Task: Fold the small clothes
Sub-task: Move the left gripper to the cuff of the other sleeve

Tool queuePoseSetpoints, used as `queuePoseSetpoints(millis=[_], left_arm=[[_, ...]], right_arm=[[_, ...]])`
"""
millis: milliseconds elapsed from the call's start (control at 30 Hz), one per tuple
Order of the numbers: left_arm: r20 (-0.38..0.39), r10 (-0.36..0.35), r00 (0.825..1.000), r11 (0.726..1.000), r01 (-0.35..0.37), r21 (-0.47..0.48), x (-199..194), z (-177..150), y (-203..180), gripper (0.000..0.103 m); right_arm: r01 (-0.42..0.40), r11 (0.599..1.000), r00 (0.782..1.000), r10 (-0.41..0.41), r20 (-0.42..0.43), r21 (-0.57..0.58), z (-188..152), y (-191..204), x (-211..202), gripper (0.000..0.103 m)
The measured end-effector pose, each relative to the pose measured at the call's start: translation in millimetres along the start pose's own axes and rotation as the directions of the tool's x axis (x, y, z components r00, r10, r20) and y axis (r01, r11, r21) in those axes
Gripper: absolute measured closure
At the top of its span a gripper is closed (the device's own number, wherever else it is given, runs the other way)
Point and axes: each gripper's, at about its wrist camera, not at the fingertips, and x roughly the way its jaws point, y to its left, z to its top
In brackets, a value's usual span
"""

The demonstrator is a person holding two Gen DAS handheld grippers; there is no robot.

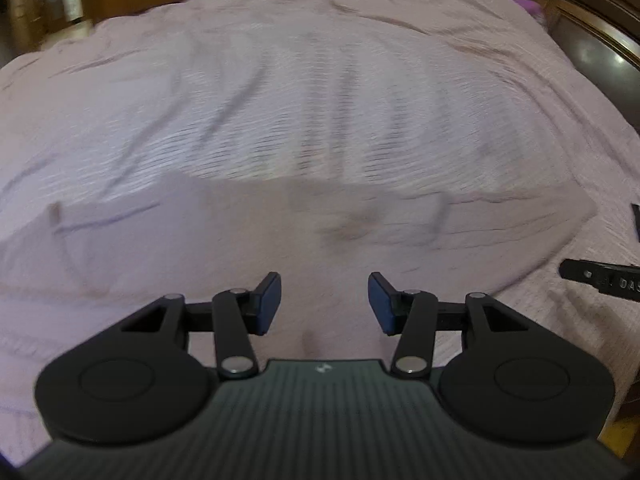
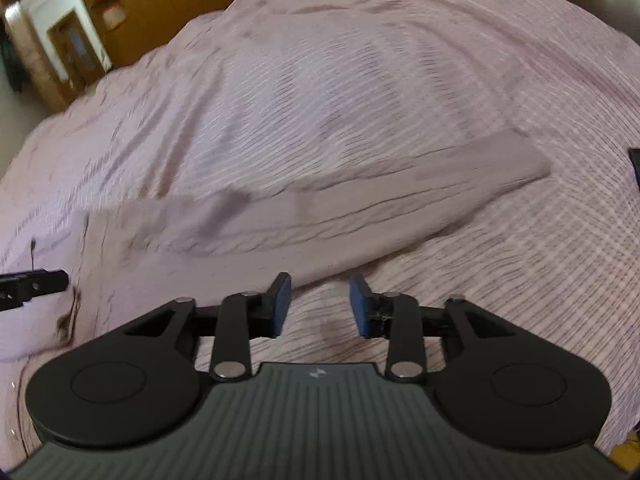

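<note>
The mauve garment point(image 1: 360, 216) is lying flat on the pink bedspread point(image 1: 280, 80), just ahead of both tools. To fold cleanly, pinching matching corners together seems best. The left tool point(image 1: 324, 304) and right tool point(image 2: 320, 306) are angling downward, jaws parted and gripping nothing.

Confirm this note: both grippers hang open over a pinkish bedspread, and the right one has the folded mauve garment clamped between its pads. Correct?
Not quite. The right gripper is open and clamps nothing: the right wrist view shows the folded mauve garment lying flat on the bedspread ahead of its fingertips. The left gripper is open too.
</note>
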Motion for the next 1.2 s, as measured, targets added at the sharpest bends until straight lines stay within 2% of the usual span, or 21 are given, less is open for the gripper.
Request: queuePoseSetpoints(millis=[100,200,300,367,500,567,700,767,833,867,933,967,1033,1100,1200], left_arm=[[-0.049,-0.045,0.998,0.994,0.049,0.098,15,13,-44,0.054],[-0.031,-0.026,0.999,0.985,0.031,0.167,28,22,-83,0.054],[-0.009,-0.045,0.999,0.99,0.046,0.137,45,31,-111,0.053],[0.0,-0.103,0.995,0.99,0.103,0.096,60,37,-130,0.053],[-0.022,-0.119,0.993,0.982,0.121,0.146,89,51,-177,0.053],[-0.02,-0.137,0.99,0.976,0.138,0.166,102,58,-203,0.052],[-0.039,-0.227,0.973,0.965,0.23,0.122,125,71,-250,0.053],[-0.059,-0.258,0.964,0.956,0.263,0.131,134,73,-275,0.052],[-0.065,-0.26,0.963,0.948,0.267,0.174,141,72,-304,0.052],[-0.067,-0.255,0.965,0.945,0.264,0.194,144,71,-317,0.052],[-0.061,-0.249,0.966,0.949,0.256,0.184,148,70,-338,0.052],[-0.06,-0.241,0.969,0.955,0.248,0.164,149,68,-344,0.052],[-0.061,-0.216,0.975,0.966,0.222,0.131,151,66,-352,0.052],[-0.067,-0.222,0.973,0.962,0.229,0.146,152,66,-359,0.052],[-0.076,-0.233,0.97,0.954,0.243,0.178,155,63,-370,0.052]], right_arm=[[-0.01,1.0,1.0,0.011,-0.003,0.03,14,-27,7,0.05],[-0.011,0.999,1.0,0.01,0.026,0.049,28,-49,9,0.047],[-0.028,0.994,0.998,0.02,0.065,0.11,36,-75,3,0.038],[-0.025,0.99,0.995,0.011,0.098,0.139,37,-97,-4,0.029],[0.013,0.979,0.989,-0.042,0.139,0.201,42,-140,-9,0.024],[0.006,0.974,0.986,-0.043,0.16,0.225,45,-163,-8,0.019],[-0.007,0.948,0.988,-0.042,0.147,0.317,48,-205,-6,0.018],[0.02,0.951,0.986,-0.07,0.153,0.31,47,-218,-12,0.018],[0.056,0.947,0.981,-0.11,0.157,0.317,41,-230,-17,0.017],[0.063,0.932,0.979,-0.128,0.159,0.358,36,-235,-20,0.017],[0.031,0.902,0.98,-0.111,0.164,0.43,30,-244,-21,0.017],[0.014,0.902,0.982,-0.094,0.166,0.431,28,-244,-25,0.02],[0.037,0.909,0.977,-0.121,0.178,0.416,30,-247,-34,0.019],[0.043,0.883,0.964,-0.16,0.214,0.468,28,-255,-47,0.017],[-0.001,0.859,0.968,-0.128,0.217,0.512,25,-271,-46,0.017]])
